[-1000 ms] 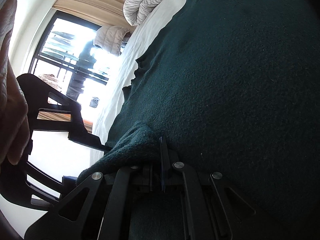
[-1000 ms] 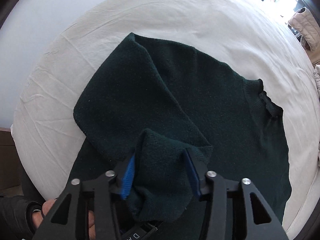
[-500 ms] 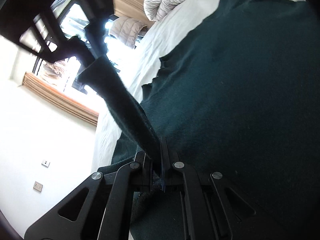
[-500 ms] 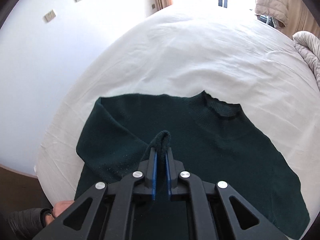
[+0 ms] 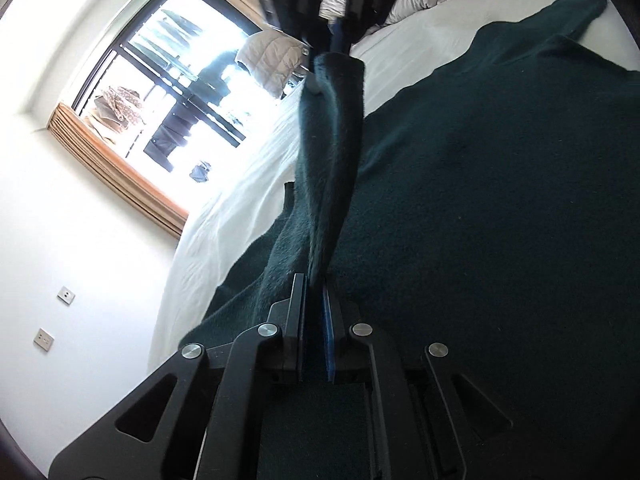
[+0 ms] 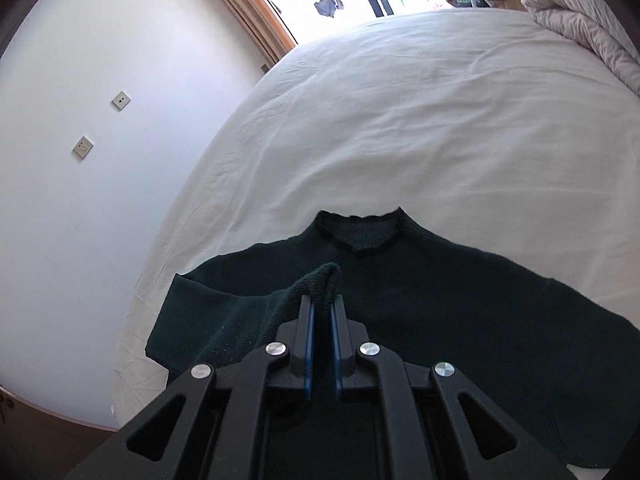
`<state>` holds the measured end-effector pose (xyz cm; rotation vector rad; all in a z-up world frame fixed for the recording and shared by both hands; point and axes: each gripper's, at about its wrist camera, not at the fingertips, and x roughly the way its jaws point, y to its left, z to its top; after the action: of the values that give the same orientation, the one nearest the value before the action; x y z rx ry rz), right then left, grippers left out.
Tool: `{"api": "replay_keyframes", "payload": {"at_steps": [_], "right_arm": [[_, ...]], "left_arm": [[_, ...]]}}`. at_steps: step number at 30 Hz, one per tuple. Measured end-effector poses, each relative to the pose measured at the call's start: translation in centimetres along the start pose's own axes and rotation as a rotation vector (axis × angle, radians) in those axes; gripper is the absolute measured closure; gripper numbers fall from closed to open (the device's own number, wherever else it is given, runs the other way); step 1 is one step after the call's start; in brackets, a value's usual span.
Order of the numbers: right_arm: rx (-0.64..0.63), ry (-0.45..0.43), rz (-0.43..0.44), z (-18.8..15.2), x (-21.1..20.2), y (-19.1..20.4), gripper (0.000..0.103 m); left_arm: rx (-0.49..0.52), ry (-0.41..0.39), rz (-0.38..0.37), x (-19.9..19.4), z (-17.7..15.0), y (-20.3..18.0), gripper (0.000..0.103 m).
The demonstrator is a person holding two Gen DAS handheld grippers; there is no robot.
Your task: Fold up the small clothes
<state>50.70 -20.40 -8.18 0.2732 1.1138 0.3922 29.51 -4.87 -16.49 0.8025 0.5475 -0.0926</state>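
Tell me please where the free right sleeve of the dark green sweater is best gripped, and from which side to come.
Probably at the far end of the right sleeve, where the sweater lies flat on the white bed sheet. Come from the outer right side, low over the sheet: only there a thin free edge sticks out for the jaws to pinch.

White-sheeted bed [image 6: 420,120], dark green sweater [image 6: 460,312] spread on it, rumpled duvet [image 6: 580,20]

L gripper [image 5: 314,284], bottom centre of frame, is pinching a strip of dark green sweater [image 5: 500,200]. Sleeve [image 5: 332,152] is stretching up to R gripper [image 5: 336,46] at top centre, w/ white bed [image 5: 240,200] and window [image 5: 168,80] showing upper left.
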Motion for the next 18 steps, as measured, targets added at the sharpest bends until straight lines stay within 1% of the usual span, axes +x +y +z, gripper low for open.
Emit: {"api": "replay_keyframes", "payload": {"at_steps": [3, 6, 9, 14, 16, 18], "right_arm": [[0.051, -0.004, -0.017, -0.6, 0.8, -2.2, 0.095], [0.108, -0.033, -0.025, -0.6, 0.4, -4.3, 0.095], [0.14, -0.045, -0.039, -0.4, 0.0, -5.7, 0.095], [0.173, -0.042, -0.06, -0.7, 0.2, -7.2, 0.095], [0.182, -0.029, -0.057, -0.9, 0.8, -7.6, 0.095], [0.193, -0.015, -0.056, -1.2, 1.3, -7.8, 0.095]], "left_arm": [[-0.098, -0.026, -0.018, -1.7, -1.5, 2.1, 0.096], [-0.198, -0.035, -0.023, -2.3, -2.2, 4.9, 0.096], [-0.243, -0.008, -0.021, -2.0, -3.0, 6.4, 0.096], [-0.437, 0.03, -0.04, -1.4, -4.4, 10.0, 0.096], [-0.499, 0.065, -0.063, -0.2, -4.7, 11.7, 0.096], [-0.557, 0.087, -0.067, 0.7, -5.7, 13.4, 0.096]]}}
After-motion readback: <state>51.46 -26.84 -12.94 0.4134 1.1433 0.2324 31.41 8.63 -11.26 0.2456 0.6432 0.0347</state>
